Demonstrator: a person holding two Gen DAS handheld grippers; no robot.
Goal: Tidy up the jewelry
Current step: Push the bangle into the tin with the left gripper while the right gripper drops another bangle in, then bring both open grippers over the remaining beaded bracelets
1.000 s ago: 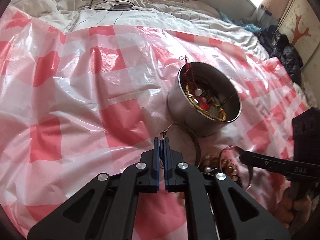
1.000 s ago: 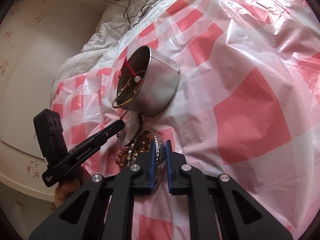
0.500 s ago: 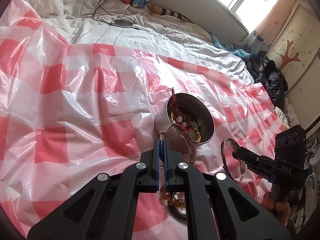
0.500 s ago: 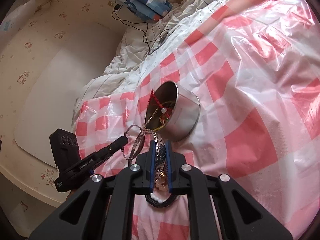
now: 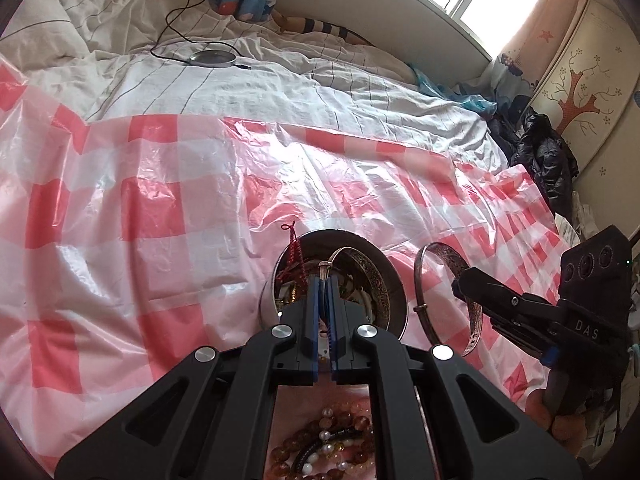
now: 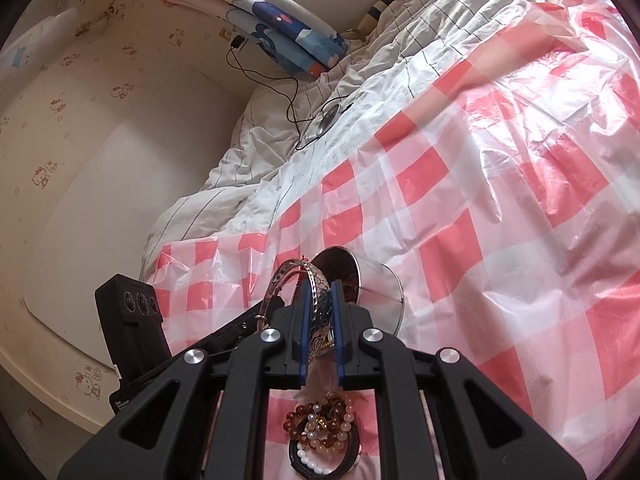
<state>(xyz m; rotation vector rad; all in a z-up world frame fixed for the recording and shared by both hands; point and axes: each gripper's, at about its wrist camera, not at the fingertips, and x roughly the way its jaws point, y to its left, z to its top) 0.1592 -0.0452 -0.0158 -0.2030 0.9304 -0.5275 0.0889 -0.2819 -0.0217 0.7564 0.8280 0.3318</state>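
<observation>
- Left hand-held gripper (image 5: 323,280) is pinched narrow on a thin open bangle (image 5: 370,270), gripping it near its knobbed end; the bangle's arc curves out to the right above the mouth of the metal tin (image 5: 396,300).
- Right hand-held gripper (image 6: 320,286) is clamped on a broad engraved silver bangle (image 6: 318,292), which stands on edge between the blue pads; in the left wrist view this same bangle (image 5: 448,264) hangs in the air just right of the tin, held at its far side.
- Inside the tin lie several pieces already: a red knotted cord (image 5: 294,252) hanging over the left rim, plus gold and beaded items too tangled to tell apart.
- From the right wrist view the tin (image 6: 380,292) appears tilted, its mouth facing left toward the grippers, just beyond the silver bangle.
- Below both grippers, on the sheet, lies a small heap of beaded bracelets (image 6: 324,436): amber, brown and pearl-white beads with a dark band around them; the same heap (image 5: 324,448) shows under the left gripper.
- All of it sits on a red-and-white checked plastic sheet (image 5: 160,208) spread over a bed.
- Beyond the sheet is rumpled white bedding (image 5: 280,88) with a round disc on a black cable (image 5: 212,57).
- Blue patterned fabric (image 6: 288,44) lies against the wall at the bed's far end.
</observation>
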